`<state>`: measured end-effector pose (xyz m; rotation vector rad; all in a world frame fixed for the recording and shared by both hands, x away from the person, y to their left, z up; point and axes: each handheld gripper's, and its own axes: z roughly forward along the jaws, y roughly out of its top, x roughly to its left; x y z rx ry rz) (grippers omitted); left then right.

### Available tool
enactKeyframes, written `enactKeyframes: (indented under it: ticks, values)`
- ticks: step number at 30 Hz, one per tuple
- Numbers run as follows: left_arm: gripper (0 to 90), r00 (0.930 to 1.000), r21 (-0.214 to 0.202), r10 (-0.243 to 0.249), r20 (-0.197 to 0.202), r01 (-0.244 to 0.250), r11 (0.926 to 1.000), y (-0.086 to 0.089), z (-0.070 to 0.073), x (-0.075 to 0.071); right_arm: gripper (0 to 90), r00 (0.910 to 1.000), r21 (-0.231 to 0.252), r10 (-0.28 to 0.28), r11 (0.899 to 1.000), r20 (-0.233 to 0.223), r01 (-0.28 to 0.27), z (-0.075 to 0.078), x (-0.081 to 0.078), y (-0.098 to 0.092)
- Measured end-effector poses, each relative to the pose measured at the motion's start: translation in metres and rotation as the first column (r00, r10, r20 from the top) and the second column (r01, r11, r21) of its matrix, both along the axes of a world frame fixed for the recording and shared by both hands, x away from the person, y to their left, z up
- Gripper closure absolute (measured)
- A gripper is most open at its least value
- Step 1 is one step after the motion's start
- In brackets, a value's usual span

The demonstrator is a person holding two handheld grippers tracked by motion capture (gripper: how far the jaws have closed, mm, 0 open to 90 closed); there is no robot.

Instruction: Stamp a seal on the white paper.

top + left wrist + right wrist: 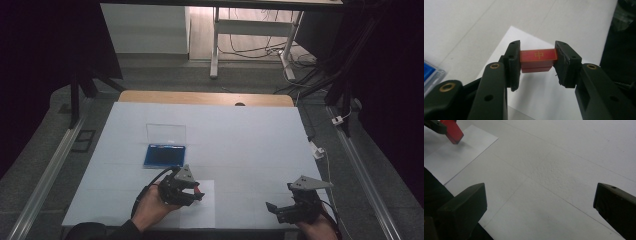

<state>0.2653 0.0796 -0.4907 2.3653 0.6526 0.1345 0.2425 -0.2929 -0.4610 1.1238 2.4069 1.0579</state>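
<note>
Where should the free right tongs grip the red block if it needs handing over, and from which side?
Judging by the left gripper view, the left tongs clamp the red block on its two short ends. Its long faces, top and bottom, are bare, so the open right tongs could probably pinch it across those, coming in from the front, opposite the left tongs.

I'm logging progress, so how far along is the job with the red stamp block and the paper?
Done: the left gripper is shut on the red stamp block, lifted out of the open blue case. In hand: the block hangs over the white paper sheet. Left: pressing it onto the sheet, probably. The right gripper is open over bare table.
</note>
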Motion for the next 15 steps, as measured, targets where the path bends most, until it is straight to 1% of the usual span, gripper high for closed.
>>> enactKeyframes:
  ticks: [2,5,7,9,11,12,13,15]
  values:
    - [58.4,1.0000,0.015,-0.003,0.007,0.003,0.9999,-0.002,-0.002,-0.001,0.0,1.0000,0.000,0.003,1.000,0.004,-0.003,0.000,0.000,0.000]
    - [58.4,1.0000,0.016,-0.008,0.006,0.008,0.9998,-0.004,-0.005,-0.001,0.0,1.0000,0.003,0.002,1.000,0.002,-0.002,0.000,0.000,0.000]
    - [58.4,0.9999,0.030,-0.009,0.011,0.009,0.9995,-0.005,-0.007,-0.002,0.0,1.0000,0.005,0.002,1.000,0.003,-0.002,0.000,0.000,-0.001]
    - [58.4,0.9998,0.053,-0.012,0.013,0.012,0.9985,-0.008,-0.009,-0.003,0.0,1.0000,0.005,0.003,1.000,0.003,-0.003,0.000,0.000,-0.001]
    - [58.5,0.9994,0.067,-0.011,0.033,0.008,0.9977,-0.010,-0.011,-0.006,0.0,1.0000,0.005,0.002,1.000,0.004,-0.002,0.000,0.000,-0.001]
    - [58.6,0.9994,0.067,-0.002,0.033,0.000,0.9977,-0.010,-0.011,-0.007,0.0,1.0000,0.008,0.002,1.000,0.003,-0.002,0.000,0.000,-0.001]
    - [58.6,0.9994,0.056,0.013,0.031,-0.015,0.9983,-0.010,-0.012,-0.007,0.0,1.0000,0.007,0.001,1.000,0.003,-0.001,0.000,0.000,-0.001]
    - [58.8,0.9990,0.036,0.026,0.037,-0.027,0.9990,-0.008,-0.014,-0.009,0.0,1.0000,0.007,0.001,1.000,0.003,-0.001,0.000,0.000,-0.001]
